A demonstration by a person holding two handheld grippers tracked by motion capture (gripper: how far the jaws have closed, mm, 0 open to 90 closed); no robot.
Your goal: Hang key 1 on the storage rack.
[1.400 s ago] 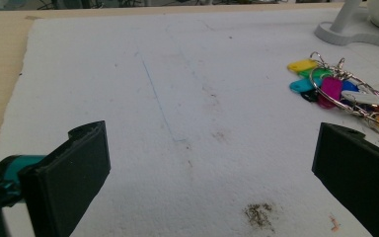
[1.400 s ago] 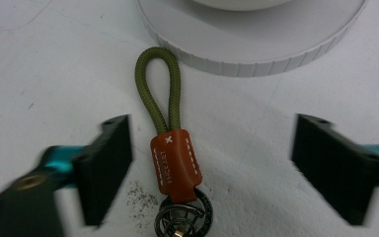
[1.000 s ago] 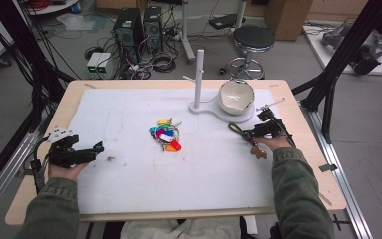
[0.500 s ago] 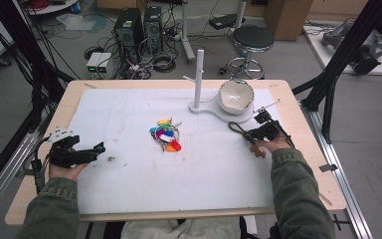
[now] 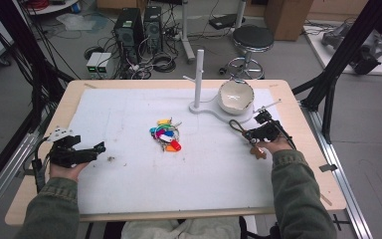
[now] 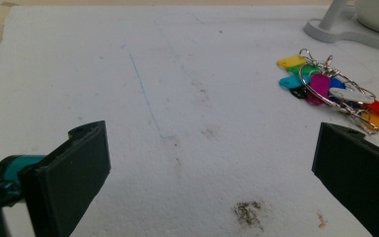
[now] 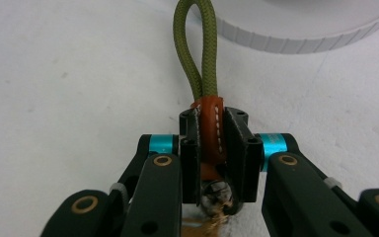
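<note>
An olive cord loop [image 7: 192, 54] with a brown stitched leather band [image 7: 211, 128] lies on the white mat [image 5: 129, 114], in front of the bowl's base. My right gripper [image 7: 212, 133] has just been closing and is now shut on that leather band, with the loop sticking out past the jaws. From above, the right gripper [image 5: 251, 133] sits low on the mat with the cord loop [image 5: 235, 125] at its tip. My left gripper [image 5: 99, 147] rests open at the mat's left side, jaws wide apart around bare mat [image 6: 212, 168]. A bunch of coloured key tags [image 5: 166, 135] lies mid-mat.
A white stand with an upright post [image 5: 199, 74] and a white bowl [image 5: 236, 96] on its base stands at the back right. The key tags [image 6: 325, 91] lie ahead and to the right of the left gripper. A dark smudge [image 6: 248, 212] marks the mat.
The right gripper has shifted slightly at the cord loop. The left hand and the key tags have not moved.
</note>
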